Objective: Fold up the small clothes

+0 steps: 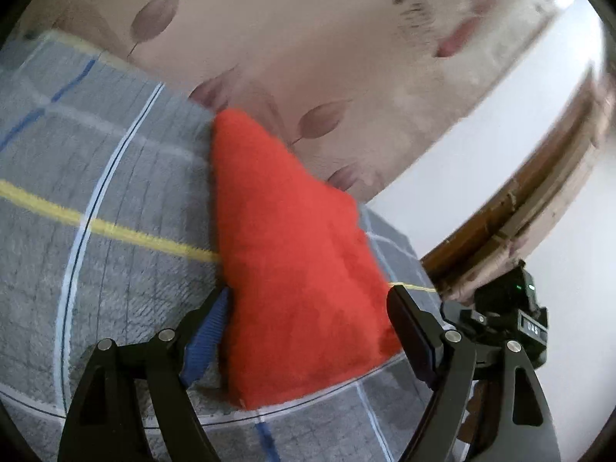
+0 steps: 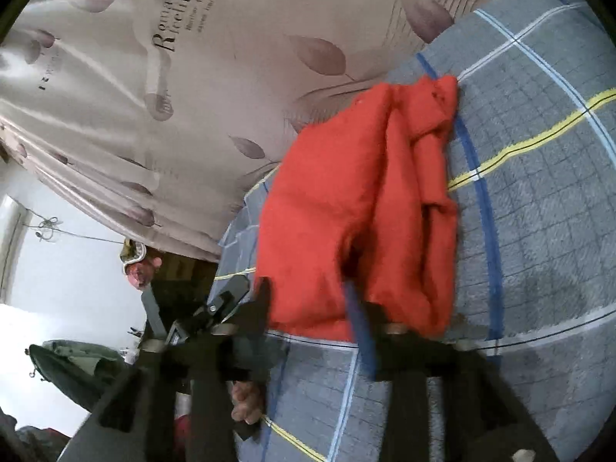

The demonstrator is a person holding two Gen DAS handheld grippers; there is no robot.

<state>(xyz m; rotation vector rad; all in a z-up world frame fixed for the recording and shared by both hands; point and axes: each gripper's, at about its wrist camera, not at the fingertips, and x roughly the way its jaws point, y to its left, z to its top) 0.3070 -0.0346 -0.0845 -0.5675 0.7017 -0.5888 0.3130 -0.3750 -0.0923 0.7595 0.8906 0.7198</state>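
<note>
A small red fleece garment lies on the grey plaid bed cover, folded into a narrow wedge near the cover's far edge. My left gripper is open, its two fingers straddling the near end of the garment without closing on it. In the right wrist view the same garment shows bunched with long folds. My right gripper is open, its fingers on either side of the garment's near edge. The other gripper shows at the right of the left wrist view.
A beige curtain with leaf print hangs just behind the bed. A wooden frame and white wall lie to the right. In the right wrist view, a person's hand and dark clutter sit at lower left.
</note>
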